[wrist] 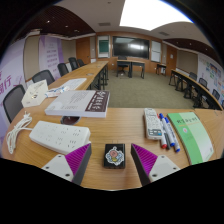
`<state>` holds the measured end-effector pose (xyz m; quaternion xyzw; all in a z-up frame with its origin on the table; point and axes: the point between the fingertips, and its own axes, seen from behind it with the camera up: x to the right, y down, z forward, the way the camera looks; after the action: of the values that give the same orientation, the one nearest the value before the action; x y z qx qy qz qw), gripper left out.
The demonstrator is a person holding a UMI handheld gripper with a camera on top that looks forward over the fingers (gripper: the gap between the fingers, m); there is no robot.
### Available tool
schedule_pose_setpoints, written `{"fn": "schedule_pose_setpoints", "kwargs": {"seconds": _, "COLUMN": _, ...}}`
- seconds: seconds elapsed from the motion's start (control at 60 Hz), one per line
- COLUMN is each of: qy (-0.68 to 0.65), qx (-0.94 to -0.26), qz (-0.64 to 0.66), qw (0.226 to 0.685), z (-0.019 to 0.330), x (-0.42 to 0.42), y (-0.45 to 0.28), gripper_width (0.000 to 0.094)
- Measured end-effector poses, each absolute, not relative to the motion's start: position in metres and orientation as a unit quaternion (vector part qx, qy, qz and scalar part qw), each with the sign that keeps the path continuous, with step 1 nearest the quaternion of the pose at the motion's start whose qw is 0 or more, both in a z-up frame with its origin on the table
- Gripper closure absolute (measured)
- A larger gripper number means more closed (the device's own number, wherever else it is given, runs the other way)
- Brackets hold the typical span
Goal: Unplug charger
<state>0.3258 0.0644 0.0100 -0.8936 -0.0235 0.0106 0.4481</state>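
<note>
A white power strip lies on the wooden table, to the left of my fingers, with a white cable coiled at its left. I cannot make out a charger plugged into it. My gripper is open and empty, its purple pads spread wide just above the table. A small black square card with a pink flower picture lies flat on the table between the fingertips, with a gap at each side.
A book and white papers lie beyond the strip. A remote, pens and a green booklet lie to the right. Chairs stand along the table's left side. Conference tables stretch beyond.
</note>
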Motion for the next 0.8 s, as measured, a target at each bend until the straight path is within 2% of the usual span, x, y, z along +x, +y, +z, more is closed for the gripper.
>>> {"fn": "schedule_pose_setpoints", "kwargs": {"seconds": 0.033, "qy": -0.023, "qx": -0.896, "qz": 0.006, "qw": 0.443, "z": 0.011, "x": 0.327, "y": 0.057, "gripper_width": 0.0076}}
{"fn": "schedule_pose_setpoints", "kwargs": {"seconds": 0.067, "qy": -0.021, "qx": -0.898, "qz": 0.002, "qw": 0.439, "z": 0.014, "x": 0.329, "y": 0.049, "gripper_width": 0.0072}}
{"fn": "schedule_pose_setpoints", "kwargs": {"seconds": 0.217, "qy": -0.001, "qx": -0.895, "qz": -0.027, "qw": 0.445, "z": 0.045, "x": 0.334, "y": 0.014, "gripper_width": 0.0076}}
{"fn": "schedule_pose_setpoints", "kwargs": {"seconds": 0.483, "qy": 0.025, "qx": -0.877, "qz": -0.064, "qw": 0.476, "z": 0.126, "x": 0.317, "y": -0.076, "gripper_width": 0.0075}}
{"fn": "schedule_pose_setpoints", "kwargs": {"seconds": 0.8, "qy": 0.032, "qx": -0.87, "qz": -0.084, "qw": 0.484, "z": 0.185, "x": 0.294, "y": -0.178, "gripper_width": 0.0081}}
